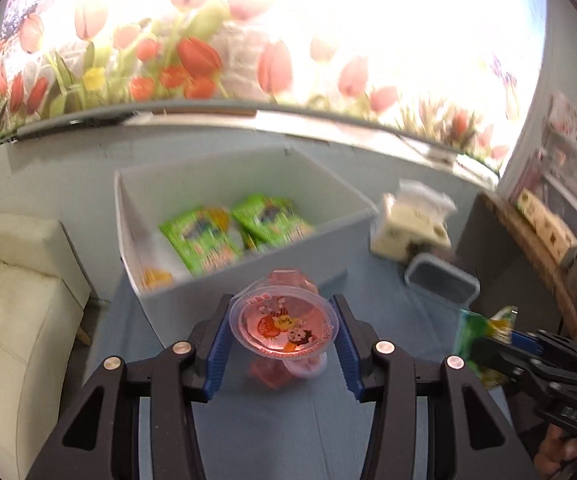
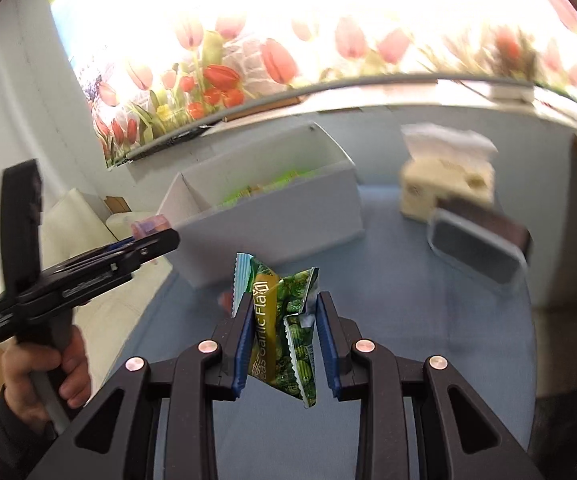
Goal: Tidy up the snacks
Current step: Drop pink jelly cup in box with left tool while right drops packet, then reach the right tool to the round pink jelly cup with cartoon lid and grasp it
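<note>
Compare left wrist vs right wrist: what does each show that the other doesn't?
Left wrist only: the jelly cup's printed strawberry lid between the left tongs, more pink jelly cups on the blue tabletop below, green packets lying inside the white bin, and a cream sofa.

Right wrist only: the green pea packet's label clamped in the right tongs, and the hand holding the left tool.

Both: white bin, tissue box, tulip mural.
</note>
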### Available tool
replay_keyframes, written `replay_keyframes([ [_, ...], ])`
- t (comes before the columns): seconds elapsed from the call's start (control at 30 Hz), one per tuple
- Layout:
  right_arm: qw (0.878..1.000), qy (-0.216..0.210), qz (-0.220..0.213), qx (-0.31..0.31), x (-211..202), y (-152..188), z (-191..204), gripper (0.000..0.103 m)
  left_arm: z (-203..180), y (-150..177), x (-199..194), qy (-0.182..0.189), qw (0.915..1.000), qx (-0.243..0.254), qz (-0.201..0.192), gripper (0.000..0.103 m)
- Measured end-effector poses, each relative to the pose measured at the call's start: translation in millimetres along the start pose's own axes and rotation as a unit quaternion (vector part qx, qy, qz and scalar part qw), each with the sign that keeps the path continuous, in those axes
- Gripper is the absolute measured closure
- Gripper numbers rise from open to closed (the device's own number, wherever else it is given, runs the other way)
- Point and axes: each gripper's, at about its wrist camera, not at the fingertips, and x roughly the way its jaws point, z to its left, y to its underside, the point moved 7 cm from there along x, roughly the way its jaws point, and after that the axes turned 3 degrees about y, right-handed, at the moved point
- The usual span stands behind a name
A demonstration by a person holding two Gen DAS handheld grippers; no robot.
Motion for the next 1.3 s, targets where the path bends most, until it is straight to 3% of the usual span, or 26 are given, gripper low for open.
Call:
replay_keyframes([
  [0.2,1.000,-0.001,-0.003,-0.019,42.5,-75.7,29.9,0.071,28.5,-51.2,13.9,-0.002,0.9999,-0.004,-0.009,0.051],
  [0.33,0.999,0.022,0.006,-0.034,81.6,-119.4,41.1,0.071,48.1,-73.9,31.8,-0.001,1.0000,-0.001,-0.006,0.051],
  [0.53,0.999,0.031,0.043,-0.011,143.3,-148.8,35.8,0.070,75.7,-79.5,67.2,-0.007,0.9998,0.000,0.016,0.051],
  [0.57,0.998,0.034,0.046,-0.007,150.4,-150.1,33.9,0.070,79.2,-77.4,71.4,-0.008,0.9998,0.002,0.021,0.049],
  [0.6,0.998,0.035,0.055,-0.002,159.0,-150.5,32.7,0.068,82.1,-76.3,74.7,-0.003,0.9997,0.004,0.026,0.034],
  [0.63,0.997,0.034,0.065,0.002,168.5,-149.9,31.6,0.059,84.7,-76.1,78.0,-0.001,0.9995,0.005,0.031,0.020],
  [0.67,0.997,0.041,0.070,0.007,173.2,-149.1,29.4,0.046,86.7,-76.6,78.2,0.003,0.9996,0.003,0.029,0.001],
  [0.7,0.996,0.055,0.068,0.018,176.7,-148.2,25.9,0.020,89.1,-77.2,76.9,0.008,0.9998,0.002,0.018,0.000],
  [0.73,0.996,0.056,0.060,0.023,176.5,-147.4,24.5,0.010,91.7,-76.7,76.9,0.011,0.9998,0.000,0.017,0.000],
  [1.0,0.994,0.071,0.073,0.026,171.9,-137.8,20.7,0.008,102.8,-60.6,80.9,0.007,0.9994,-0.009,0.033,0.000],
  [1.13,0.996,0.042,0.066,0.046,152.6,-132.3,21.5,0.008,95.2,-53.8,68.1,0.013,0.9996,-0.002,0.024,0.000],
  [1.3,0.999,0.007,0.053,-0.004,115.7,-104.9,25.7,0.008,81.5,-41.2,41.3,0.024,0.9995,0.016,0.007,0.000],
])
